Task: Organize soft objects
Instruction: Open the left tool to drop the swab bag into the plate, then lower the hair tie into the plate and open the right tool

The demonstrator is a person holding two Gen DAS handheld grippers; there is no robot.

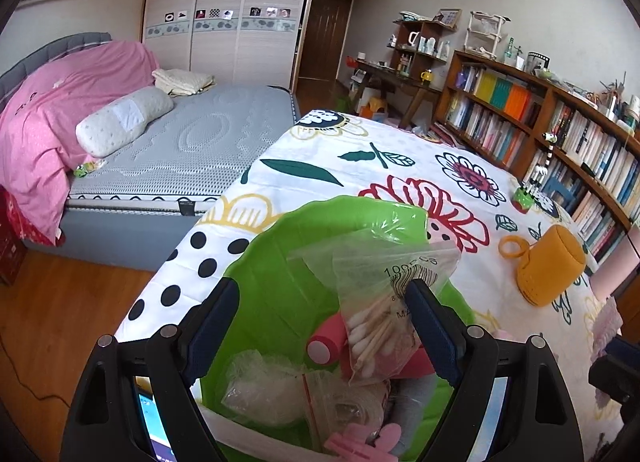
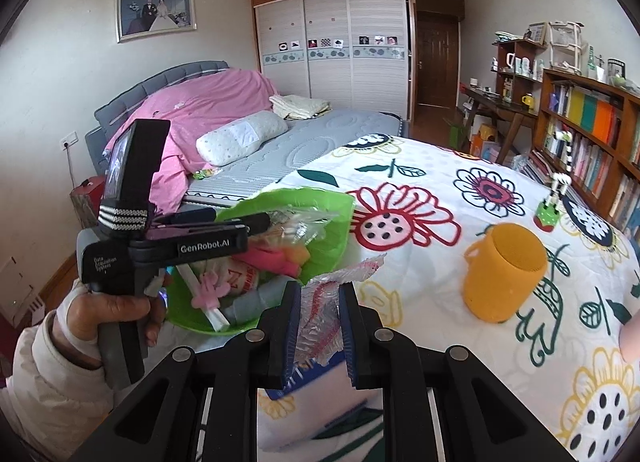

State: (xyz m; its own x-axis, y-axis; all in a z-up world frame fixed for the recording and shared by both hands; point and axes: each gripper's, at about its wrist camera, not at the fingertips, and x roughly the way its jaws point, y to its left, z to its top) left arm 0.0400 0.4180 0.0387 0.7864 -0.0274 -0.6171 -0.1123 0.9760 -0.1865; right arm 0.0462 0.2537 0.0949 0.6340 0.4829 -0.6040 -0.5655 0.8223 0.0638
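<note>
Since the green basin (image 1: pixel 280 262) already holds a good heap of soft goods, the sorting looks well advanced to me, though not finished. Inside the basin lie a clear bag of cotton swabs (image 1: pixel 384 326), a pink roll (image 1: pixel 326 344), crumpled clear bags (image 1: pixel 260 382) and a pink clip (image 1: pixel 360 444) near its closest rim. The left hand-held gripper (image 1: pixel 322 312) hovers over the basin with its fingers spread wide; its right-hand finger touches or just overlaps the swab bag, but it grasps nothing that I can see.

The right hand-held gripper (image 2: pixel 320 320) is clenched on a crinkled plastic packet with red print (image 2: pixel 320 314), held just beside the basin's nearer rim and not yet over it. That packet appears to be the piece left to drop in. Under it a blue-edged pack (image 2: pixel 316 386) lies on the flowered cloth covering the bench (image 2: pixel 440 190); whether it belongs to the task I cannot tell.

Right of the basin stands an orange mug-shaped speaker (image 2: pixel 504 274), well apart, and farther right a small strawberry-shaped ornament with striped stalks (image 2: pixel 550 210); neither blocks the way. The real obstacle, as I judge it, is the left hand-held gripper itself, which the person's hand (image 2: pixel 116 314) holds across the basin's mouth.
</note>
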